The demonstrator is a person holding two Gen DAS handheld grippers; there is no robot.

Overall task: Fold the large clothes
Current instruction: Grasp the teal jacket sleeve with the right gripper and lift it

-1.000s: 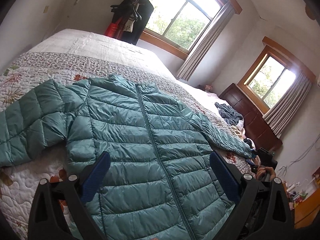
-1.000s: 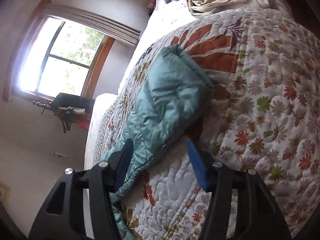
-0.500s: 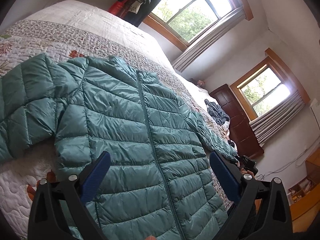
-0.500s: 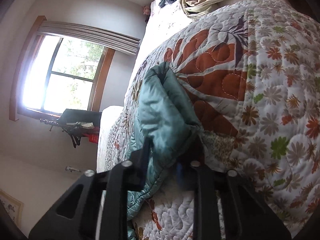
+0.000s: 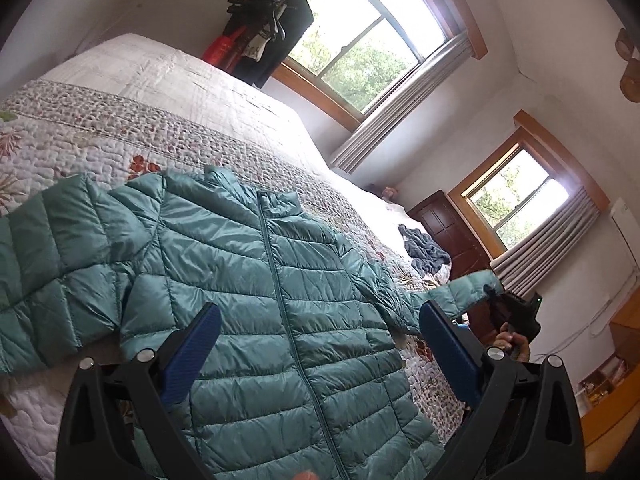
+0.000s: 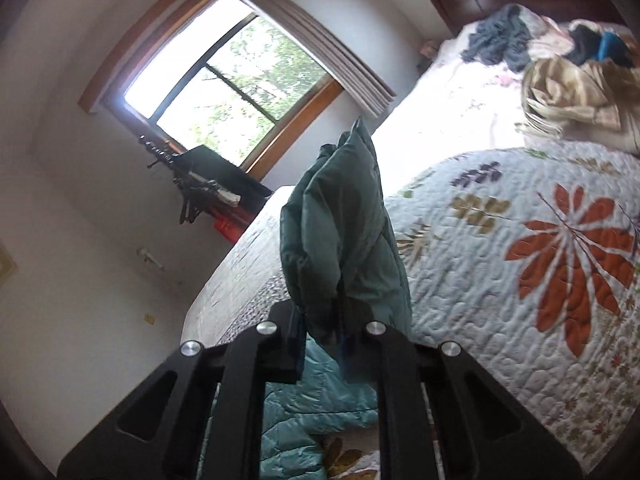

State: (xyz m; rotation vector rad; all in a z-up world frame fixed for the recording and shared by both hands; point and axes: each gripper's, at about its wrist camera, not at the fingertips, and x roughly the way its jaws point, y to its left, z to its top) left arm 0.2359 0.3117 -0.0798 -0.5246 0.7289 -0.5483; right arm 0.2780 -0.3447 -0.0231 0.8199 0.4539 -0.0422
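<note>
Bedroom, floral quilt [image 5: 120,128] on the bed, two windows.
Teal puffer jacket [image 5: 256,280] lies zipped, collar toward the far window; right gripper [image 6: 326,336] pinches its sleeve cuff [image 6: 344,216], probably lifted, left gripper [image 5: 320,356] wide open, empty.

Left gripper [image 5: 320,356] spread wide, empty; right gripper [image 6: 322,334] clamped, raised.

Teal puffer jacket [image 5: 280,300] front-up, zipped
</note>
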